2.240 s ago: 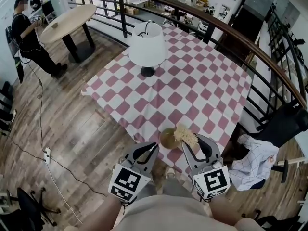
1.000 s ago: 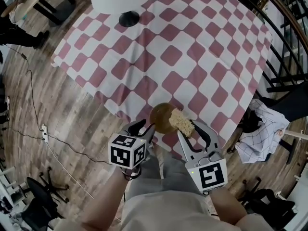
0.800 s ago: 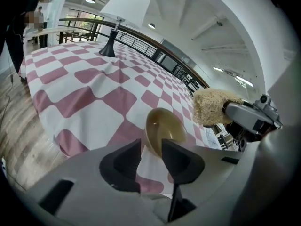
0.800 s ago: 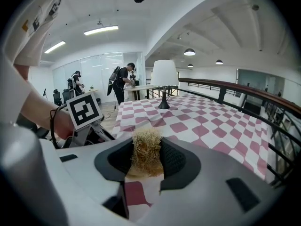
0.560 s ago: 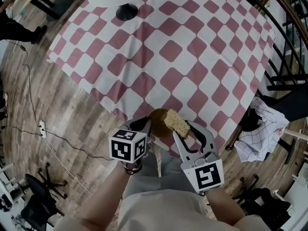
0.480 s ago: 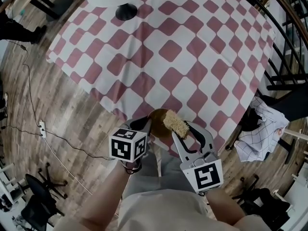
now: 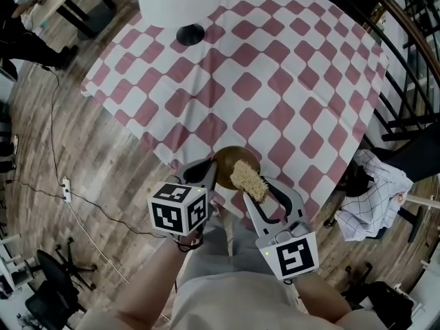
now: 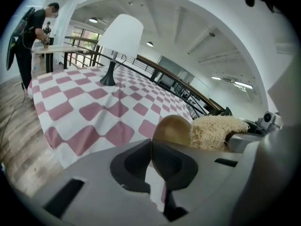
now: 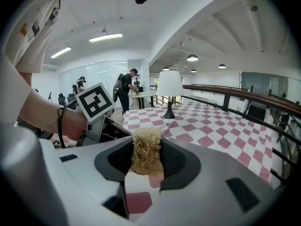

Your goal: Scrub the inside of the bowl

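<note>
Head view: bowl [image 7: 225,162] sits at the counter's [image 7: 275,81] near edge.
Left gripper [image 8: 151,150]: jaws just closed, clenched on bowl rim.
Right gripper [image 9: 146,166]: jaws grasping scrubber [image 9: 146,147].
Tip: keep rim pinned; press scrubber inside, work in circles.

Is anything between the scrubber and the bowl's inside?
Nothing visible. The left gripper has just been closing its jaws on the rim of the bowl; the scrubber in the right gripper sits right at its mouth.
</note>
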Available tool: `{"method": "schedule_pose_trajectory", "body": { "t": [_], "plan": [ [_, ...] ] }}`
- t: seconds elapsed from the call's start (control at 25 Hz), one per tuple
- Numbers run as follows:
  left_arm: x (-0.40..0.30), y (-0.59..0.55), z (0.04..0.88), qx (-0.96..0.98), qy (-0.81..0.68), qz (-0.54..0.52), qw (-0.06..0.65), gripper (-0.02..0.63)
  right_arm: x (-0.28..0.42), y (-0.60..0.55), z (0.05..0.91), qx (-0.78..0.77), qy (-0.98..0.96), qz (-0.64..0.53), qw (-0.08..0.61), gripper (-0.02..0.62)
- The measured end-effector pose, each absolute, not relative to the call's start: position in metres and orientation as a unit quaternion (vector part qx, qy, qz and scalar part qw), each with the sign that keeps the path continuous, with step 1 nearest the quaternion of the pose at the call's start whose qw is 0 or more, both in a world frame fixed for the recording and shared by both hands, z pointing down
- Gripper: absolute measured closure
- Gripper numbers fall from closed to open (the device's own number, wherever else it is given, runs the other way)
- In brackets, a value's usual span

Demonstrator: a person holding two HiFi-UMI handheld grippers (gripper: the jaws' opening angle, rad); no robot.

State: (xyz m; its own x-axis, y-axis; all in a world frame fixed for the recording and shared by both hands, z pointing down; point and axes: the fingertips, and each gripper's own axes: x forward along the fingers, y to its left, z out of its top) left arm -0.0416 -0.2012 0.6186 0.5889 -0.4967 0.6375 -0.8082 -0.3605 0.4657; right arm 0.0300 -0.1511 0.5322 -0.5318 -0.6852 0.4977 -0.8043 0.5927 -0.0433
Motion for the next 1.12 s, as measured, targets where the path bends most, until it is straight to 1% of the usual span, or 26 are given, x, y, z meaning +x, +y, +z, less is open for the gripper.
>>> {"method": "schedule_pose_trajectory", "body": {
  "t": [0.12, 0.24, 0.4, 0.64, 0.72, 0.84, 1.12],
  "plan": [
    [-0.048, -0.211, 0.576, 0.815, -0.423, 0.184, 0.351, 0.583, 0.022, -0.151, 0.505, 0.427, -0.873, 0.117, 0.205, 0.445],
    [-0.054, -0.218, 0.531, 0.826, -0.442, 0.163, 0.309, 0.583, 0.012, -0.152, 0.471, 0.424, -0.882, 0.108, 0.174, 0.445],
    [-0.062, -0.218, 0.471, 0.837, -0.465, 0.150, 0.245, 0.583, 0.000, -0.156, 0.418, 0.423, -0.893, 0.067, 0.140, 0.445],
    [-0.082, -0.217, 0.391, 0.841, -0.494, 0.097, 0.198, 0.583, -0.014, -0.157, 0.342, 0.422, -0.902, 0.014, 0.091, 0.445],
    [-0.087, -0.213, 0.365, 0.843, -0.502, 0.083, 0.175, 0.583, -0.020, -0.154, 0.321, 0.420, -0.903, -0.020, 0.091, 0.445],
    [-0.089, -0.205, 0.333, 0.848, -0.508, 0.075, 0.135, 0.583, -0.030, -0.152, 0.303, 0.424, -0.896, -0.069, 0.116, 0.445],
    [-0.089, -0.184, 0.297, 0.844, -0.526, 0.104, 0.020, 0.583, -0.043, -0.153, 0.277, 0.419, -0.885, -0.141, 0.147, 0.446]
  ]
}}
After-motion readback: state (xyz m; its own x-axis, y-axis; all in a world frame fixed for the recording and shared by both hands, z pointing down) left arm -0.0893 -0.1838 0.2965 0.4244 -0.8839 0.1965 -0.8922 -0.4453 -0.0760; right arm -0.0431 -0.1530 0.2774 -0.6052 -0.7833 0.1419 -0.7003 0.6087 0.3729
